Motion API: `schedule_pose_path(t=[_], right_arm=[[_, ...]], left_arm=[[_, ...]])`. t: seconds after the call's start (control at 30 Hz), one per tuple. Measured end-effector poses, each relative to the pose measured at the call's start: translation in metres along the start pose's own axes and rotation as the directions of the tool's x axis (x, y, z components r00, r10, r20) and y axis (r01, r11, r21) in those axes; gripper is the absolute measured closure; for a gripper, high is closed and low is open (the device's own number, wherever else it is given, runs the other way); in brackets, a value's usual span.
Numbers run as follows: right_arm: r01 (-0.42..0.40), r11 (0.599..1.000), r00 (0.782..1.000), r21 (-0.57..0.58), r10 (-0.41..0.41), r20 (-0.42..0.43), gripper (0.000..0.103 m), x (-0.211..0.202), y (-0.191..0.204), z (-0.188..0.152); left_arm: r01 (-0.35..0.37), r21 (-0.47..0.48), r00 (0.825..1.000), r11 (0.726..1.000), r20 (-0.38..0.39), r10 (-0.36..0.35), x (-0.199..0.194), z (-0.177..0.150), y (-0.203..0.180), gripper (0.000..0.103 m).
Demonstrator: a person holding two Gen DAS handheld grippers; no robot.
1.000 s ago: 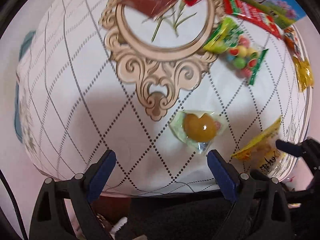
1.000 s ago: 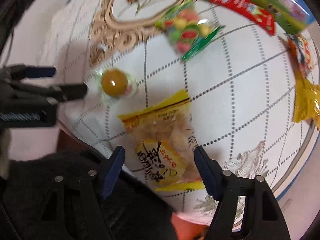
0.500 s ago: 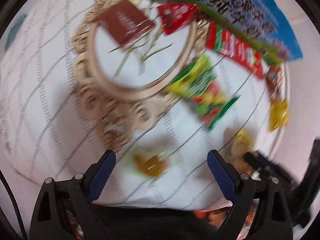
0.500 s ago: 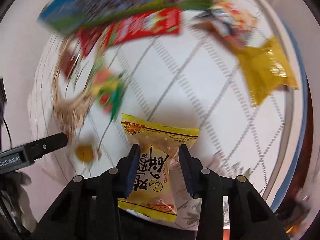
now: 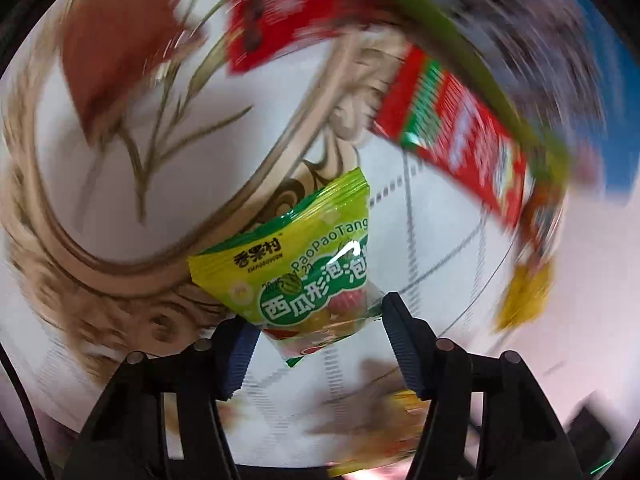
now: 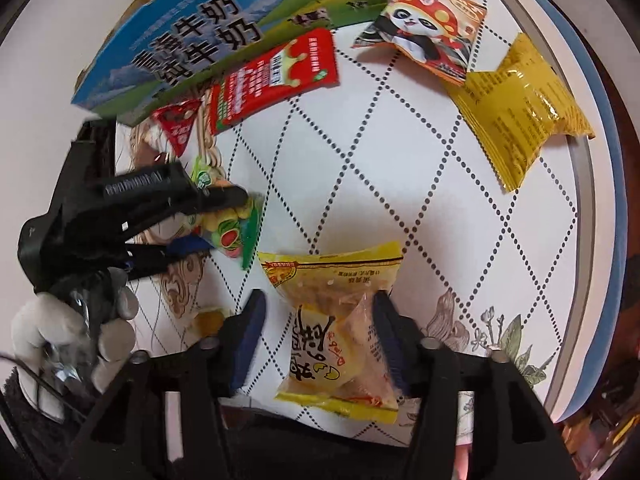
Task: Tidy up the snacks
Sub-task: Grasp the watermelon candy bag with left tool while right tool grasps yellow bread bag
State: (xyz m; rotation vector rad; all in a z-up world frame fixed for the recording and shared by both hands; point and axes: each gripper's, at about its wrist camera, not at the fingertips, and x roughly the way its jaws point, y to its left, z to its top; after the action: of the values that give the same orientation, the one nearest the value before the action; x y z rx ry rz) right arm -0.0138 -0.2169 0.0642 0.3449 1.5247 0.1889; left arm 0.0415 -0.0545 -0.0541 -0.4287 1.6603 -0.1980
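Note:
My left gripper [image 5: 316,344] is closed on a green bubble-gum candy bag [image 5: 308,276]; the right wrist view shows its fingers [image 6: 216,196] pinching that bag [image 6: 232,232]. My right gripper [image 6: 318,332] has its jaws partly open around a yellow snack pack [image 6: 340,320] that lies on the round white table [image 6: 440,200]; the right pad touches it, the left pad stands clear. A blue and green milk carton [image 6: 208,36] lies at the back left.
A red-green packet [image 6: 272,80], a small red triangular pack [image 6: 178,124], a panda packet [image 6: 424,36] and a yellow bag [image 6: 524,112] lie on the table. A jelly cup [image 6: 210,320] sits by my right gripper's left finger. The table edge [image 6: 592,240] runs along the right.
My left gripper moved forward over the table and shut on the green candy bag. My right gripper had squeezed the yellow snack pack half a second ago; its jaws now stand wider.

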Motion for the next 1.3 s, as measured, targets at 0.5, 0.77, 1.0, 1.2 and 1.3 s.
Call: schedule_pose_path(t=[0.5, 0.77, 1.0, 1.2, 1.3], right_arm=[[0.028, 0.968, 0.988, -0.250, -0.065, -0.142, 0.027, 0.050, 0.040, -0.040], [0.036, 0.939, 0.983, -0.342, -0.095, -0.158, 0.027, 0.063, 0.058, -0.055], [0.103, 0.934, 0.983, -0.341, -0.149, -0.111, 0.056, 0.078, 0.057, -0.055], [0.086, 0.978, 0.995, -0.189, -0.094, -0.038, 0.063, 0.053, 0.041, -0.037], [0.067, 0.985, 0.997, -0.161, -0.072, -0.028, 0.063, 0.045, 0.038, -0.028]], left_arm=[[-0.245, 0.285, 0.968, 0.927, 0.021, 0.249, 0.020, -0.085, 0.007, 0.039], [-0.235, 0.270, 0.970, 0.934, 0.008, 0.242, 0.033, -0.079, 0.014, 0.032], [-0.199, 0.237, 0.977, 0.951, -0.028, 0.211, 0.030, -0.046, 0.042, 0.028], [-0.169, 0.158, 0.985, 0.973, 0.053, 0.162, 0.015, -0.035, 0.060, 0.050], [-0.177, 0.159, 0.983, 0.971, 0.069, 0.168, 0.011, -0.032, 0.062, 0.052]])
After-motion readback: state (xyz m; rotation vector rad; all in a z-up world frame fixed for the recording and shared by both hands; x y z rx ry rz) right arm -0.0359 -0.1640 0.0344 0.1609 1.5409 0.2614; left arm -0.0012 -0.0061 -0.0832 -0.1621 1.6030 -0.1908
